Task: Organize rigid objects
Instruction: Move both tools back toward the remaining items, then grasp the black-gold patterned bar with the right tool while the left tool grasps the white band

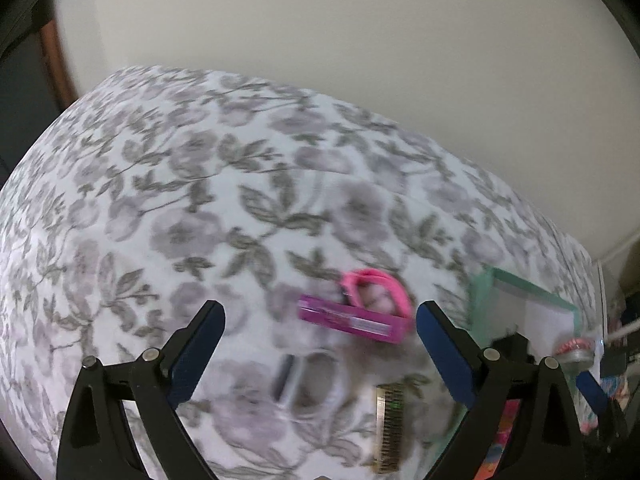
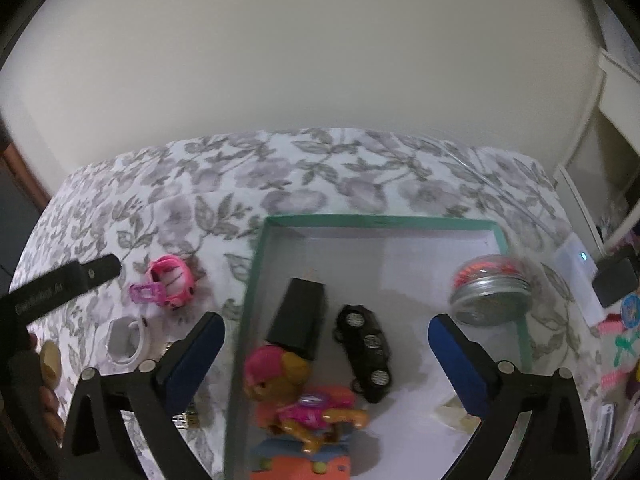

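Floral bedspread (image 2: 320, 168) under teal-rimmed box (image 2: 380, 222) with black toy car (image 2: 366, 350); both grippers' fingers spread, empty.

Glossy black toy car (image 2: 365, 351), matt floral cloth (image 2: 304, 172)

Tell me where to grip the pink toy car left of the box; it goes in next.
Grip the pink toy car across its narrow body, coming from above with jaws astride its two long flanks. It lies on the floral cloth with room around it, though the purple clip touches one end.

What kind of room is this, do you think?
Probably a bedroom: a floral bedsheet on a soft surface against a plain wall, with toys such as a black toy car in a green-rimmed box.
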{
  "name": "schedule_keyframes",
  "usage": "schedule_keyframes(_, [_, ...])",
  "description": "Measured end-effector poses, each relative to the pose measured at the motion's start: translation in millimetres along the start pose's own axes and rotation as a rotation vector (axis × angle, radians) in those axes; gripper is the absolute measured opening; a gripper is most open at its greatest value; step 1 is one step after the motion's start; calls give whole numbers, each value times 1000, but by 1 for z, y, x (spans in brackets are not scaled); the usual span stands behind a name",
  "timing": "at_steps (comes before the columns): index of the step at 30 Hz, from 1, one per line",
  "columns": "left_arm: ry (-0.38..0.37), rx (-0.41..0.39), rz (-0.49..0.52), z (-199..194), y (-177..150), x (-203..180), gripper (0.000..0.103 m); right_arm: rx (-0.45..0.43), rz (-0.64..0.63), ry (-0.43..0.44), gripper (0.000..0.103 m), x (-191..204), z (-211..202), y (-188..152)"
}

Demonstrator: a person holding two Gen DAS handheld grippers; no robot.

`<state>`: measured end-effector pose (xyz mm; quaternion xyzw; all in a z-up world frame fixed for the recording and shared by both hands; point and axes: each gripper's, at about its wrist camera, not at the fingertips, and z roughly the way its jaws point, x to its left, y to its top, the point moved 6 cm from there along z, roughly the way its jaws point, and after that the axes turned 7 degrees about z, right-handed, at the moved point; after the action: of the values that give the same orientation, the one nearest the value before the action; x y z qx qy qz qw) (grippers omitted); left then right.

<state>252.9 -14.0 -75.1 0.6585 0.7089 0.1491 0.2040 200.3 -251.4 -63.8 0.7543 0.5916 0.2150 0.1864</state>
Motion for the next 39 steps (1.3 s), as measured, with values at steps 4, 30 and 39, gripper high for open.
schedule_keyframes(4, [36,11,-51,1,3,33,97,10,-39,47,103,28,4,-4])
schedule_keyframes(30, [69,220,112,38,-29,24,97,202,-286,140,73,118,45,-66])
schedule_keyframes(39, [109,267,156,56,-44,21,95,253,-291,116,68,114,60,-78])
